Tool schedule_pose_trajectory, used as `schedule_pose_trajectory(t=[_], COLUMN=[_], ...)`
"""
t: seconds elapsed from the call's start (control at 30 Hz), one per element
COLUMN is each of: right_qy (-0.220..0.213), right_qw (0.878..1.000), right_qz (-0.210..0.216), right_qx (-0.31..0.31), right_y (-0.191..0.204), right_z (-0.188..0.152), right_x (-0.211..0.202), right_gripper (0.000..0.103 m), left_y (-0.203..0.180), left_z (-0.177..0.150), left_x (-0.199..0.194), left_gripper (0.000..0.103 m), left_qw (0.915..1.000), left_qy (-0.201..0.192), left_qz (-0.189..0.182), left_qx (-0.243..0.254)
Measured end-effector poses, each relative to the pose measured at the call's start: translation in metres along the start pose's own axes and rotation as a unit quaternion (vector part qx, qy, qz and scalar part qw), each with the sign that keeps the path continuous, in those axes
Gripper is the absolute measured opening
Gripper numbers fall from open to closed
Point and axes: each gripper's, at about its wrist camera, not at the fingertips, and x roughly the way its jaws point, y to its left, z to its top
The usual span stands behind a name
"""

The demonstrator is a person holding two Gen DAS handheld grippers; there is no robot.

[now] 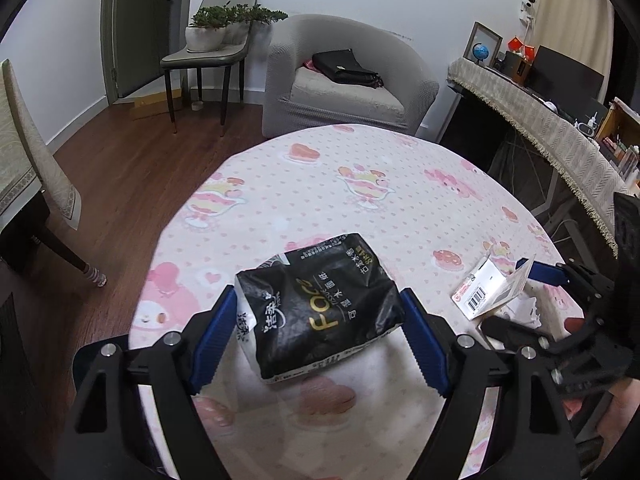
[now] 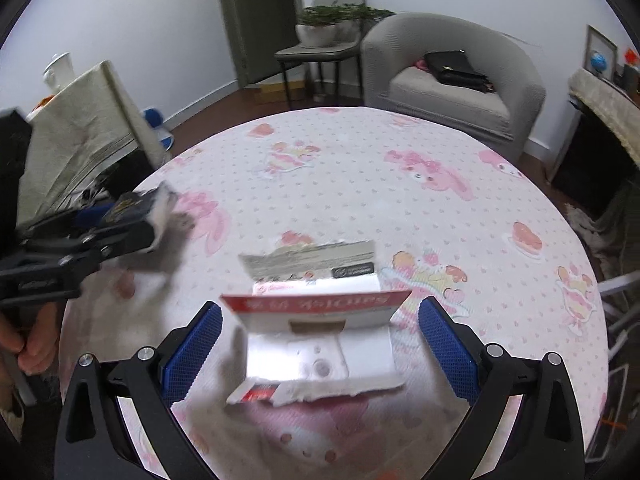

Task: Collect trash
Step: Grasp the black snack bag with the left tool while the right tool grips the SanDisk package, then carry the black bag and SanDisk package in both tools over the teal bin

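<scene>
Left gripper (image 1: 318,334) clamped on crumpled black tissue pack (image 1: 316,304), right gripper (image 2: 320,344) jaws apart around torn white-red cardboard package (image 2: 316,336), pink-print tablecloth (image 1: 360,184) below.

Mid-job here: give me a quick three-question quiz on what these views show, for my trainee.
1. True or false: the left gripper holds the tissue pack.
2. What lies between the open right gripper's fingers? A) torn card packet B) bottle C) cup
3. Fill in: the black bag lies on the ___.
Key: 1 true; 2 A; 3 armchair.
</scene>
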Motion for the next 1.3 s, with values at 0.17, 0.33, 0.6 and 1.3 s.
schedule_pose_trajectory(t=[0.17,0.33,0.6,1.3], right_qy=[0.007,0.003,-0.011,-0.032], right_qw=[1.000,1.000,1.000,0.999], right_qz=[-0.019,-0.026,-0.017,0.026], right_qx=[-0.011,0.004,-0.014,-0.029], right_y=[0.007,0.012,0.049,0.146], right_z=[0.001,0.006,0.017,0.048], right_x=[0.008,0.008,0.005,0.031], right_gripper=[0.087,0.075,0.075,0.075], left_y=[0.010,0.020,0.045,0.127], left_z=[-0.001,-0.003,-0.008,-0.020], left_x=[-0.005,-0.014,-0.031,-0.064], left_gripper=[0.082,0.082,0.082,0.082], left_qw=[1.0000,1.0000,0.9999,0.9978], left_qy=[0.001,-0.002,-0.011,-0.032], left_qz=[-0.006,-0.005,0.010,0.050], left_qx=[-0.003,-0.001,0.000,-0.031])
